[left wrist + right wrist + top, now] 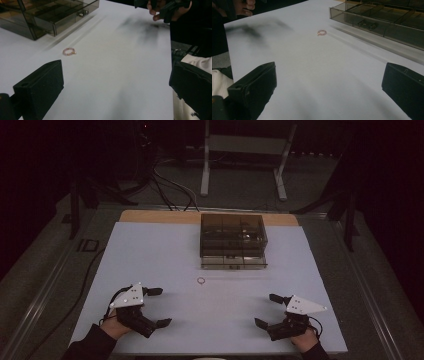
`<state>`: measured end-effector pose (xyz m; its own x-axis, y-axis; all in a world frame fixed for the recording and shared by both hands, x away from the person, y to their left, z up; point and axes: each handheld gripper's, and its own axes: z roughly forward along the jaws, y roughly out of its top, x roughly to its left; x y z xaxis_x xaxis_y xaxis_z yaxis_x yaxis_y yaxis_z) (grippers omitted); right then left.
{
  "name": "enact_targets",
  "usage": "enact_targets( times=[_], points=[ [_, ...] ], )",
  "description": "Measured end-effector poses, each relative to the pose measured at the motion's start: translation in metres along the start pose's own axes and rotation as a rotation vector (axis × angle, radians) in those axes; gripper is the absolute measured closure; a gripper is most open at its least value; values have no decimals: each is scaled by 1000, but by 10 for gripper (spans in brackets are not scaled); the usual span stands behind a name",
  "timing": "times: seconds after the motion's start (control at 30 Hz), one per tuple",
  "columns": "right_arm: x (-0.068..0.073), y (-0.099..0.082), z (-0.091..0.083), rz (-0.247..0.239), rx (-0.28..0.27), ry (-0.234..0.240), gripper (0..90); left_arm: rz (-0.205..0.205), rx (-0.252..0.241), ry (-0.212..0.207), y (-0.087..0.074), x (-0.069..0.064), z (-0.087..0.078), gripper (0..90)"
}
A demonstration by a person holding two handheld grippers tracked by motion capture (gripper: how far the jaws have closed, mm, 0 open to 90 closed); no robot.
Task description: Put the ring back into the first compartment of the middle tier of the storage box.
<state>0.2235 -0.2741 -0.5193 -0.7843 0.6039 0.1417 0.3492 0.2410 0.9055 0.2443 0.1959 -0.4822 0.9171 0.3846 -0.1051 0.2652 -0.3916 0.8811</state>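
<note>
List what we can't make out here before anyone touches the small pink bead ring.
- Small pink bead ring: too small and soft in every view to count beads or see a clasp.
- Smoky clear plastic drawer box: tinted walls and dim light hide its contents in the high view; cut off by the top edge in both gripper views.
- Dark knob on a drawer front: blurred.
</note>
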Motion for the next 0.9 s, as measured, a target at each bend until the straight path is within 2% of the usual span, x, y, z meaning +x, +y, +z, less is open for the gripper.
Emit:
enact_targets(
  times=[0.33, 0.9],
  points=[
    [0, 0, 0, 0, 1, 2, 0, 15, 10, -4, 15, 8, 6, 9],
    [0, 0, 0, 1, 4, 4, 0, 7, 31, -4, 29, 21, 25, 9]
  ],
)
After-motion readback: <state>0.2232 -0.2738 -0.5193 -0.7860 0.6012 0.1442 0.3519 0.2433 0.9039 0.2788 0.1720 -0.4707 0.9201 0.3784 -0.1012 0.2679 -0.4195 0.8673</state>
